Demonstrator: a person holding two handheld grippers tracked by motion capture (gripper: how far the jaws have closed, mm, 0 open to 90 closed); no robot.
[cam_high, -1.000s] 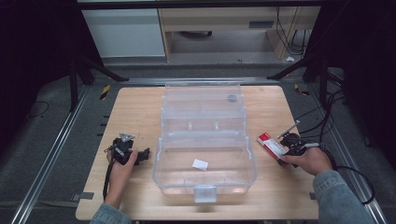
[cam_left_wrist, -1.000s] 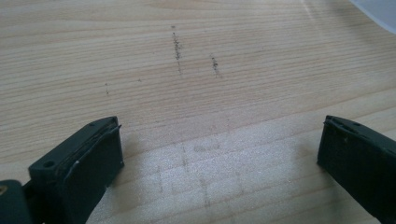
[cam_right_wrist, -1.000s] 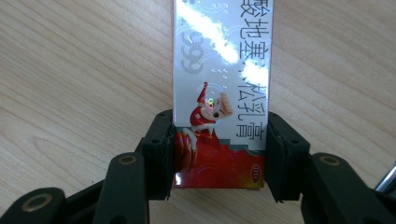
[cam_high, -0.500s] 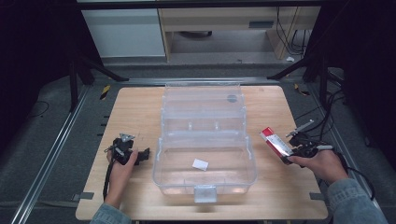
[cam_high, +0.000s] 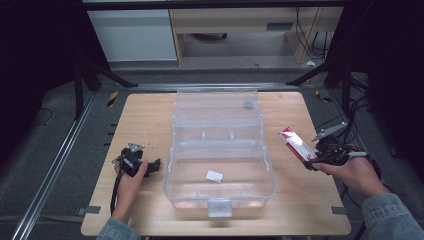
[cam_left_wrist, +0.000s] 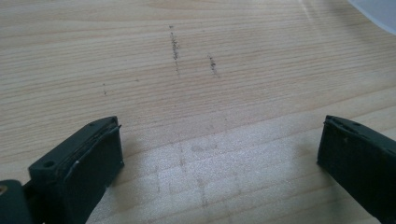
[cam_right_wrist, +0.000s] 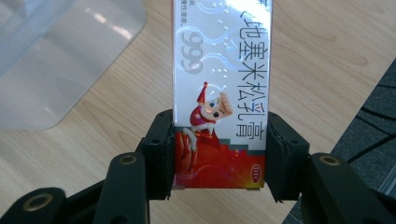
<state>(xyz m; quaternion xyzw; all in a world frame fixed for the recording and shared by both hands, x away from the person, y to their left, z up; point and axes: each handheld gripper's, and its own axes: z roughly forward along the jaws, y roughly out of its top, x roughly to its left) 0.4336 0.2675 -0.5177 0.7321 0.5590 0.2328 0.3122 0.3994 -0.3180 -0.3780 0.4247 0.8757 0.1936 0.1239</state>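
Observation:
A red and white medicine box (cam_high: 296, 143) (cam_right_wrist: 220, 93) is clamped by its red end between the jaws of my right gripper (cam_high: 311, 161) (cam_right_wrist: 219, 156), lifted above the table's right side. A clear plastic case (cam_high: 219, 150) stands open in the middle of the table, with a small white slip (cam_high: 215, 175) lying in its front tray. My left gripper (cam_high: 156, 166) (cam_left_wrist: 219, 154) rests on the wood left of the case, its jaws wide apart with only bare tabletop between them.
The wooden table (cam_high: 150, 120) has free room along its left and right sides. Black stand legs (cam_high: 100, 70) and cables (cam_high: 360, 110) lie on the grey floor around it. The table's right edge (cam_right_wrist: 355, 116) is close beside the held box.
My right gripper has risen with the box and drifted right, away from the case. The left gripper has stayed in place.

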